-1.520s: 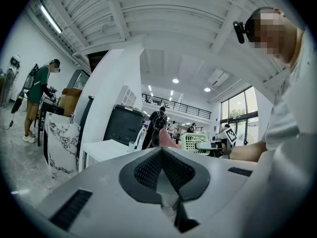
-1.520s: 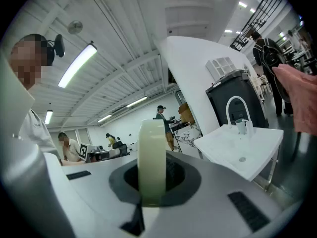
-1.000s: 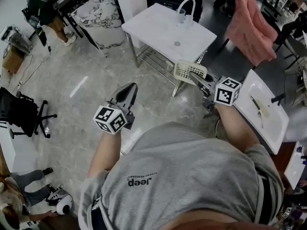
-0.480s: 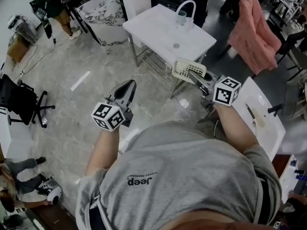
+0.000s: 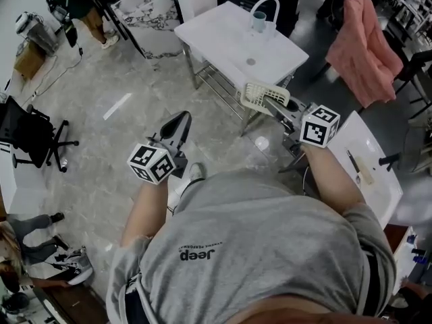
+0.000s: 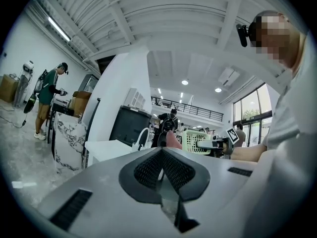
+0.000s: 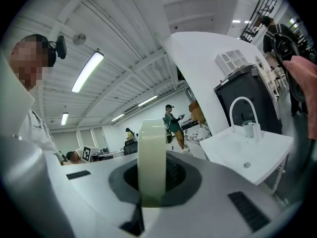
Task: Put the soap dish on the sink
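My right gripper [image 5: 275,102] is shut on a cream slotted soap dish [image 5: 258,93] and holds it in the air by the near corner of the white sink [image 5: 223,39]. The right gripper view shows the dish [image 7: 152,157] edge-on between the pads, with the sink [image 7: 233,150] and its arched faucet [image 7: 241,108] ahead to the right. Over the floor, left of the sink, my left gripper [image 5: 183,119] is shut with nothing in it. The left gripper view shows its jaws [image 6: 161,151] closed and the dish [image 6: 194,141] off to the right.
A clear cup [image 5: 258,21] stands by the faucet [image 5: 264,7]. A wire shelf [image 5: 219,86] sits under the sink. A second white basin [image 5: 370,162] lies at the right, a pink cloth [image 5: 364,42] hangs behind it. An office chair [image 5: 30,137] and people are far left.
Both grippers have drifted a little toward the sink, the dish still gripped. A shoe has come into view below the left gripper.
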Available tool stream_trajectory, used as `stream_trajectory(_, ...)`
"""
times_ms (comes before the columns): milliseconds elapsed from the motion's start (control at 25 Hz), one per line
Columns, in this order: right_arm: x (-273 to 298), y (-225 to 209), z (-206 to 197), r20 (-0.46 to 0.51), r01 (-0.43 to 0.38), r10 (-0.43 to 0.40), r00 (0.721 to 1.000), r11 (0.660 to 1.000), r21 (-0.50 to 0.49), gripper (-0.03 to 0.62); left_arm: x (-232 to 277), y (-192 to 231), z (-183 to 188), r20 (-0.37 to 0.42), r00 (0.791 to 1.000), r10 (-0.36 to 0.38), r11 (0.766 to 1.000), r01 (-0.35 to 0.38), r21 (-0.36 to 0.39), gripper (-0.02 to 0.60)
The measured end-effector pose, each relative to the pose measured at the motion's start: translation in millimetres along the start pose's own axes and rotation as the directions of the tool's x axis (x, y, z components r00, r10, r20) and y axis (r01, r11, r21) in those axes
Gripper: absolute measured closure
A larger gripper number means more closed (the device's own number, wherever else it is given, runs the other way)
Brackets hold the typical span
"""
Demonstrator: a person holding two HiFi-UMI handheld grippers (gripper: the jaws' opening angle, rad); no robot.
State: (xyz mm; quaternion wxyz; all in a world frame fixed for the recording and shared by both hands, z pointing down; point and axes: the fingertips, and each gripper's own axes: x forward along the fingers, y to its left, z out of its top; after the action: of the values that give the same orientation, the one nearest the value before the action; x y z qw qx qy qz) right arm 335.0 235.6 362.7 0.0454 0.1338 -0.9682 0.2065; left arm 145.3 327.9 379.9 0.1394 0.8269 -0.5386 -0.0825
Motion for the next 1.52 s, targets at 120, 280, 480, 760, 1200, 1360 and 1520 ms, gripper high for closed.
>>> stream_trajectory(120, 17, -9, 3, 0.004, 0.006, -0.006, 1.0, 1.0, 0.009, 0.531, 7, 18, 2, -0.001, 1.0, -0.009, 1.0, 0.009, -0.011, 0.568)
stream_trajectory(280, 55, -22, 6, -0.002, 0.022, -0.022, 1.0, 1.0, 0.008, 0.531, 19, 59, 4, -0.004, 0.999, -0.035, 0.999, 0.035, -0.017, 0.568)
stream_trajectory(480, 122, -52, 22, 0.028, 0.059, -0.059, 0.998, 0.998, 0.004, 0.531, 48, 133, 24, -0.008, 0.995, -0.098, 0.995, 0.098, -0.003, 0.568)
stream_trajectory(760, 238, -100, 51, 0.042, 0.153, -0.155, 0.987, 0.987, 0.048, 0.531, 100, 250, 72, -0.072, 0.976, -0.207, 0.978, 0.209, 0.01, 0.568)
stream_trajectory(1200, 363, -169, 99, 0.072, 0.239, -0.246, 0.967, 0.966, 0.095, 0.531, 170, 395, 122, -0.103, 0.951, -0.293, 0.956, 0.294, -0.006, 0.568)
stream_trajectory(1360, 392, -185, 105, 0.062, 0.256, -0.264, 0.963, 0.96, 0.11, 0.531, 182, 427, 127, -0.115, 0.945, -0.306, 0.952, 0.306, -0.019, 0.568)
stream_trajectory(1520, 415, -204, 112, 0.062, 0.255, -0.263, 0.963, 0.96, 0.115, 0.531, 199, 453, 129, -0.115, 0.945, -0.306, 0.952, 0.305, -0.025, 0.568)
